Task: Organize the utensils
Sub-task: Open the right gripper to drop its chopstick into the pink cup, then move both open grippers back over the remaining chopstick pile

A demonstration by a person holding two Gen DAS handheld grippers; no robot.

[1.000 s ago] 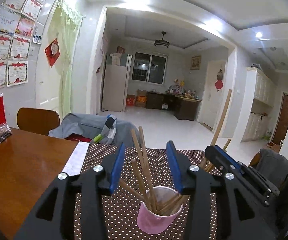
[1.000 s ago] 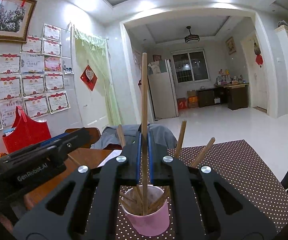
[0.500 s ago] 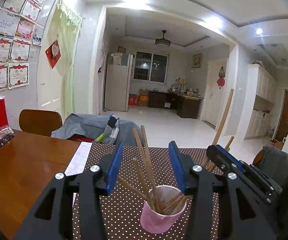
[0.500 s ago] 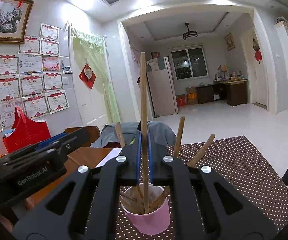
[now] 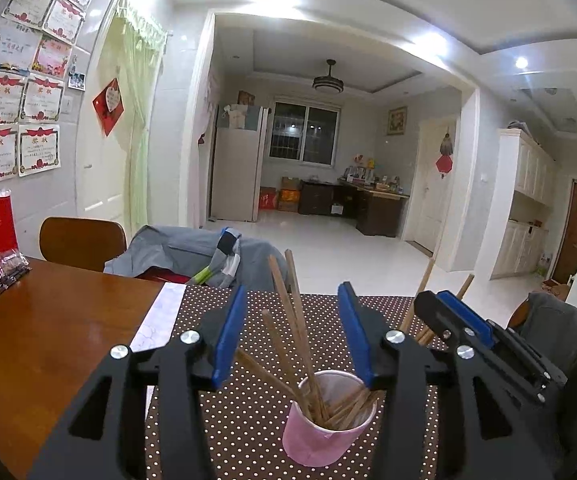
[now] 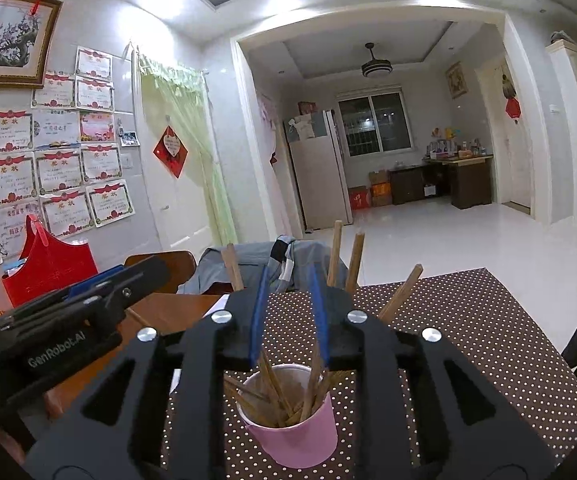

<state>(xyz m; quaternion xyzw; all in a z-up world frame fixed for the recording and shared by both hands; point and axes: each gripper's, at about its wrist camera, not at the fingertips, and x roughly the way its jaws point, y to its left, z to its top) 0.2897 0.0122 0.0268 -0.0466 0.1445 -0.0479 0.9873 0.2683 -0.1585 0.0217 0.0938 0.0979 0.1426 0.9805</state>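
Note:
A pink cup [image 5: 320, 432] stands on the dotted brown mat [image 5: 248, 420] and holds several wooden chopsticks [image 5: 292, 320]. My left gripper [image 5: 292, 332] is open above the cup, its blue pads on either side of the leaning chopsticks without touching them. In the right wrist view the same cup [image 6: 296, 436] sits just below my right gripper [image 6: 288, 312], which is open and empty, with chopsticks [image 6: 344, 256] standing loose in the cup around it. The right gripper also shows in the left wrist view [image 5: 468, 328].
A wooden table [image 5: 48, 340] lies under the mat, with a white paper strip [image 5: 160, 316] at the mat's left edge. A red bag [image 6: 48, 264] stands at the table's far left. A chair [image 5: 82, 242] and a grey jacket [image 5: 192, 252] are behind the table.
My right gripper has opened and let go of the long chopstick, which has dropped into the cup. My left gripper has stayed open above the cup.

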